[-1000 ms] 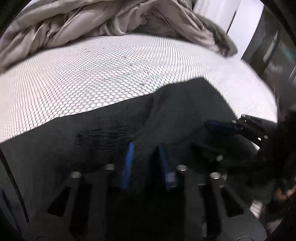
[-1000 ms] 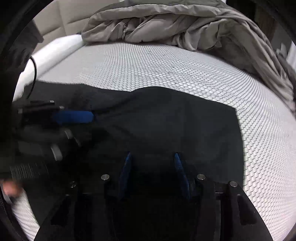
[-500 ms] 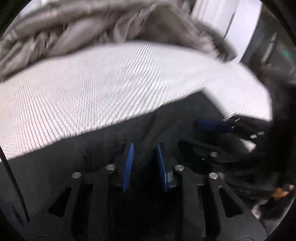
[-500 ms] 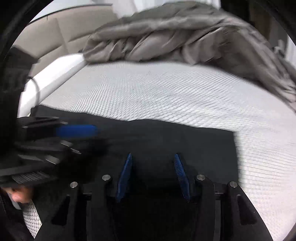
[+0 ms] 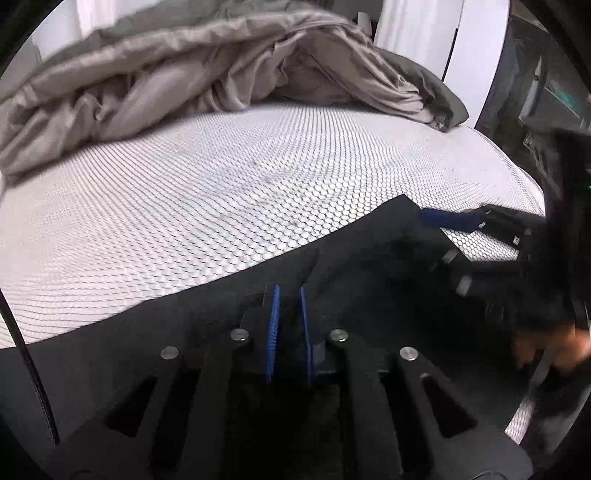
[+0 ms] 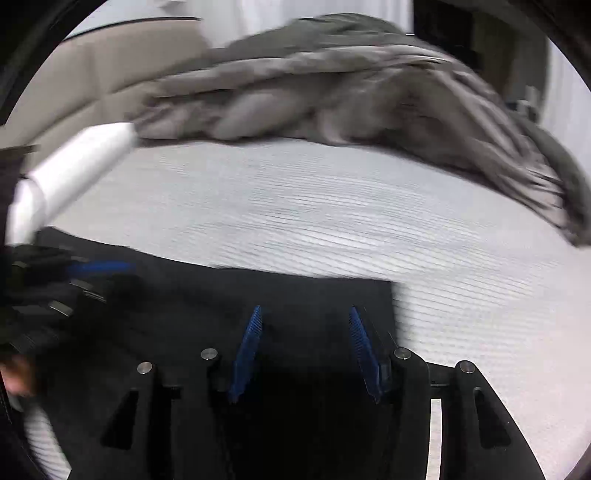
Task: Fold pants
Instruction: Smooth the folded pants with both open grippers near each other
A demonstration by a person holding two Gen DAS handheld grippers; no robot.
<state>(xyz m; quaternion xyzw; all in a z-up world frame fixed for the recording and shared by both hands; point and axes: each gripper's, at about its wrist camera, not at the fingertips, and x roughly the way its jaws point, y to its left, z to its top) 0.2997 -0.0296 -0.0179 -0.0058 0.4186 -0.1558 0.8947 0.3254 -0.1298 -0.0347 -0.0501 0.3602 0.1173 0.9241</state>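
Note:
Black pants lie flat across the near part of a white honeycomb-textured mattress. My left gripper is nearly shut, its blue pads pinching a raised fold of the pants. In the right wrist view the pants fill the lower part. My right gripper is open over the cloth near its right edge, with nothing between the fingers. The right gripper also shows at the right in the left wrist view. The left gripper shows at the far left in the right wrist view.
A rumpled grey duvet is heaped at the far side of the mattress, also in the right wrist view. A beige headboard and a white pillow edge stand at the left. White wall panels and dark furniture are at the right.
The left gripper's jaws have closed on a fold of the pants. Both grippers have tilted so the views look lower over the bed. The right gripper has stayed open.

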